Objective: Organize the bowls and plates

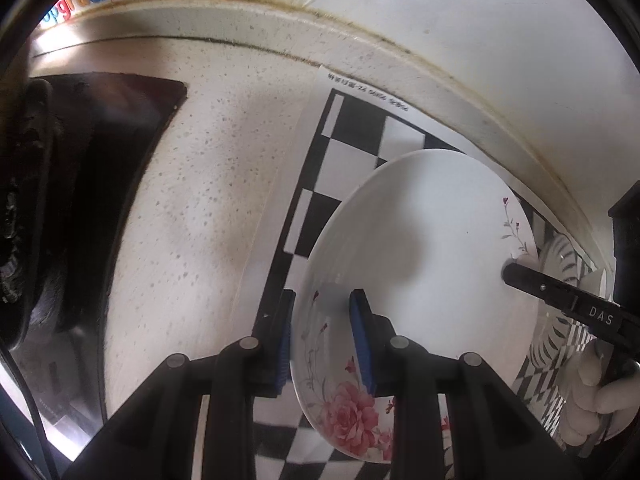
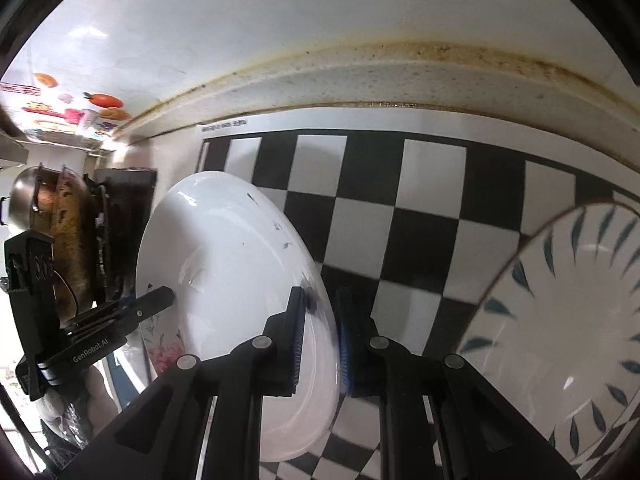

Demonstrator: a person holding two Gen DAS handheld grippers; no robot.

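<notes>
A white plate with pink flowers [image 1: 424, 256] is held tilted above the checkerboard mat [image 1: 352, 148]. My left gripper [image 1: 322, 312] is shut on its near rim, one blue pad on each face. My right gripper [image 2: 320, 308] is shut on the opposite rim of the same plate [image 2: 228, 264]. In the left wrist view the right gripper's finger [image 1: 560, 292] touches the plate's far edge. In the right wrist view the left gripper [image 2: 160, 294] shows at the plate's left edge. A bowl with blue leaf marks [image 2: 568, 320] stands on the mat at the right.
A black stove top [image 1: 100, 152] with a dark pan [image 2: 60, 236] lies to the left on the speckled counter [image 1: 208, 200]. The white tiled wall [image 2: 320, 20] runs close behind the mat. A ribbed dish [image 1: 560, 264] lies behind the plate.
</notes>
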